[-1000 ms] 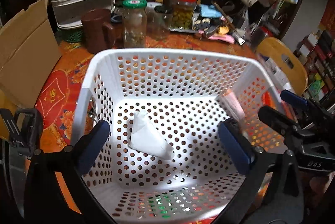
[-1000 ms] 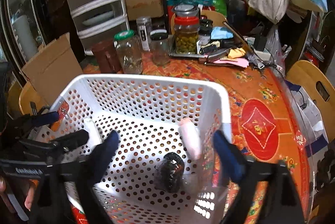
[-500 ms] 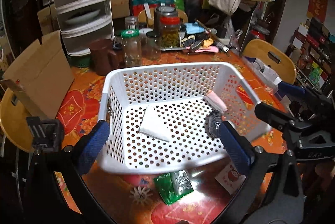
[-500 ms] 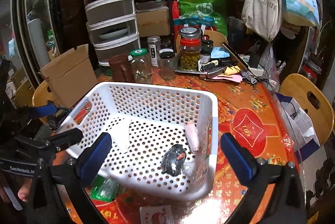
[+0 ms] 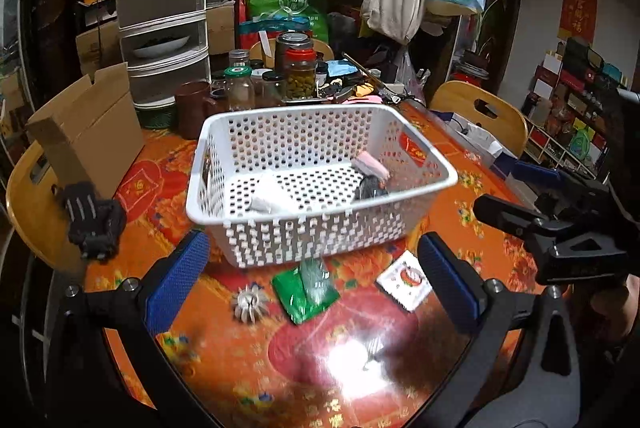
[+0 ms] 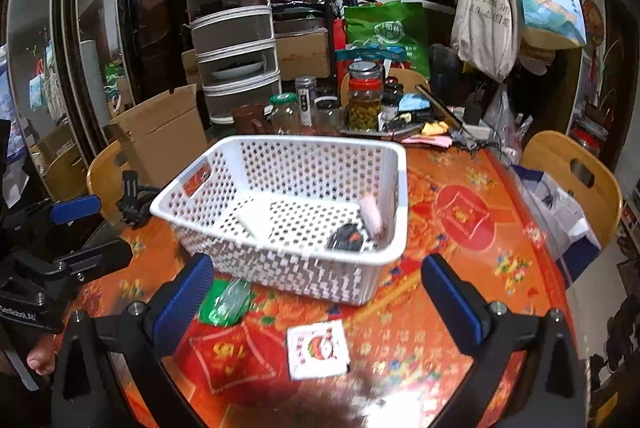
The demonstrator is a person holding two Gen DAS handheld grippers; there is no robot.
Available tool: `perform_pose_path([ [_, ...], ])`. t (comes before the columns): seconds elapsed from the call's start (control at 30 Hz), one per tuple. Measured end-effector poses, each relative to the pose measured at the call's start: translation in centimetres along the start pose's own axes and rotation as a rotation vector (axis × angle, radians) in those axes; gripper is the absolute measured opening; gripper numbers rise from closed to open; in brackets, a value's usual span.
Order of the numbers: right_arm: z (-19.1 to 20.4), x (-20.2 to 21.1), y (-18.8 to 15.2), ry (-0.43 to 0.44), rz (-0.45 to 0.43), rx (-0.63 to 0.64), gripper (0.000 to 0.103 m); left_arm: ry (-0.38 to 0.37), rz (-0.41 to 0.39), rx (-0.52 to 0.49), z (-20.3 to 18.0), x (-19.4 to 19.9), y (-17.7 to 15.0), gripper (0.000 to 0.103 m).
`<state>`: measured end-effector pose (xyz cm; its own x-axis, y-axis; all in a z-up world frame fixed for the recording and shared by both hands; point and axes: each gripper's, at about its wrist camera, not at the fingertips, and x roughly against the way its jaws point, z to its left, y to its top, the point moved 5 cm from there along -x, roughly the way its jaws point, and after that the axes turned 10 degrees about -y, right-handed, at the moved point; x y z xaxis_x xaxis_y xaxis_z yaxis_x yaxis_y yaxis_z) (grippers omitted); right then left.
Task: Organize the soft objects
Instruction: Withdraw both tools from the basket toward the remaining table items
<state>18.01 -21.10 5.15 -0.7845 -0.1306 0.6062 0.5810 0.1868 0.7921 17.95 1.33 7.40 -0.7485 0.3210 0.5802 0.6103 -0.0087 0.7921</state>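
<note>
Soft packets, the ones not yet put away, lie on the orange patterned tablecloth point(image 5: 240, 368) nearest both grippers; a crumpled green foil sachet point(image 5: 306, 288) sits just ahead of the left gripper point(image 5: 312, 288), roughly midway between its blue-padded fingers point(image 5: 176, 280), and a flat white square packet with a red print point(image 6: 318, 348) lies between the fingers of the right gripper point(image 6: 316, 296); a small silvery pleated thing point(image 5: 246, 304), too blurred to name, lies just inside the left finger of the left gripper. Both pairs of jaws stand wide apart and hold nothing, I judge because each is lined up over loose packets before a pick. Beyond the fingertips stands the white perforated plastic basket point(image 5: 320, 240), set centrally so either hand can reach it; inside are a folded white cloth point(image 5: 268, 198) toward the left jaw's side, and a dark bundle point(image 5: 370, 188) and a pink roll point(image 5: 372, 164) against the wall toward the right jaw's side. Farther off, well past the basket, glass jars point(image 5: 300, 76) crowd the table's back edge beside a brown cardboard box point(image 5: 92, 124).
</note>
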Motion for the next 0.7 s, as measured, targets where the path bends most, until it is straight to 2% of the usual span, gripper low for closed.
perform_pose_path([
  [0.23,0.8,0.4,-5.8,-0.012,0.031,0.011,0.103,0.041,-0.017,0.028,0.0,1.5,-6.4,0.103],
  [0.43,0.9,-1.3,-10.0,0.003,0.107,-0.034,0.103,0.049,0.073,0.054,0.9,-1.0,-10.5,0.103],
  [0.7,0.4,-4.7,-12.7,0.005,0.199,-0.049,0.103,0.099,0.166,0.161,5.7,-5.0,-13.7,0.103],
])
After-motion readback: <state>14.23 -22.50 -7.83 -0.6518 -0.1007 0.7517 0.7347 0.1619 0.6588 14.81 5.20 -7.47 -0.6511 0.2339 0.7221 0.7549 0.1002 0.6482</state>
